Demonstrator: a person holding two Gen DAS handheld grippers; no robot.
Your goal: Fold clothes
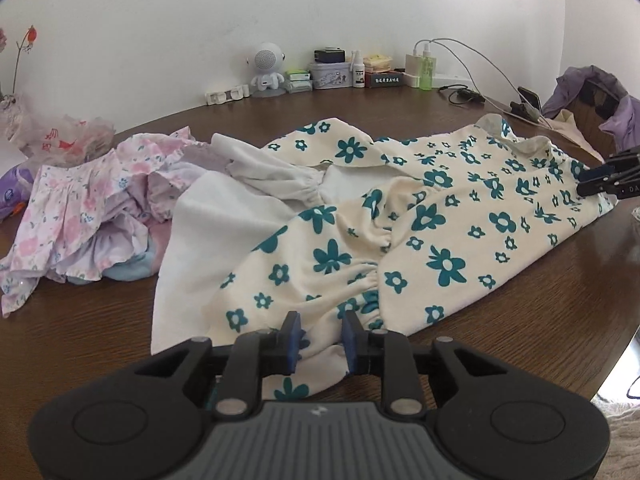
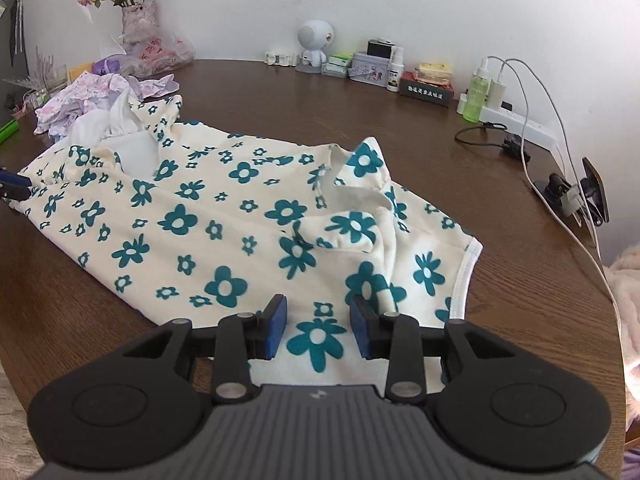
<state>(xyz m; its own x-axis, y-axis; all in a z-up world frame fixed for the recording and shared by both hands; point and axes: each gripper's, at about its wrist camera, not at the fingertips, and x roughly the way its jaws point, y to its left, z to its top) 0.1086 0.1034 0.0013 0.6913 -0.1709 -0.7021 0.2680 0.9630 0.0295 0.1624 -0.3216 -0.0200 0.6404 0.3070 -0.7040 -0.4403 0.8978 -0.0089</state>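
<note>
Two grippers worked over one cream dress [image 2: 224, 216] with teal flowers, spread on the brown table [image 2: 300, 100]. Nearest in the right wrist view, the right gripper [image 2: 319, 330] stood released, its blue pads apart above the cloth at the bottom centre. In the left wrist view the left gripper [image 1: 321, 340] was likewise unclenched, cloth lying between its pads without being pinched. The dress ran lengthwise from lower centre toward the right edge of that frame. Farther left lay one heap of pink clothes [image 1: 88, 208]. One green bottle [image 2: 476, 94] stood by the far wall.
</note>
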